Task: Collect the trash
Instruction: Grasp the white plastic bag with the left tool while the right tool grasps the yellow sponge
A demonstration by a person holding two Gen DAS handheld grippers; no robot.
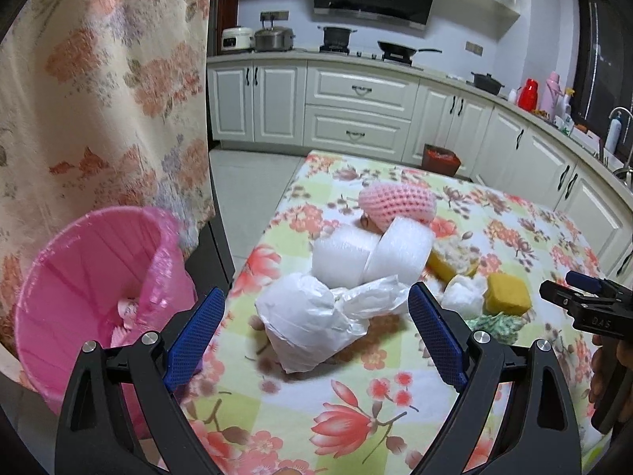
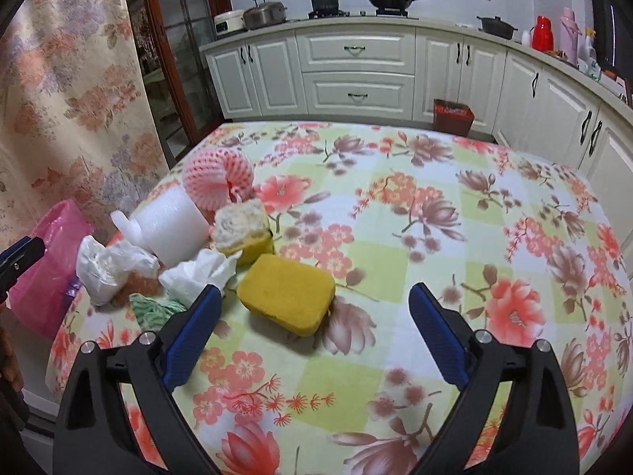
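On the floral tablecloth [image 1: 356, 415], a crumpled white plastic bag [image 1: 308, 316] lies just ahead of the spread, empty left gripper [image 1: 312, 316], nearer it than the right gripper [image 2: 312, 308], with the pink bin [image 1: 91, 277] to the bag's left.

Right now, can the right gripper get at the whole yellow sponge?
Probably yes. The right gripper is open and the yellow sponge lies just ahead between its fingers, top and near side bare; the crumpled tissue sits off to its left.
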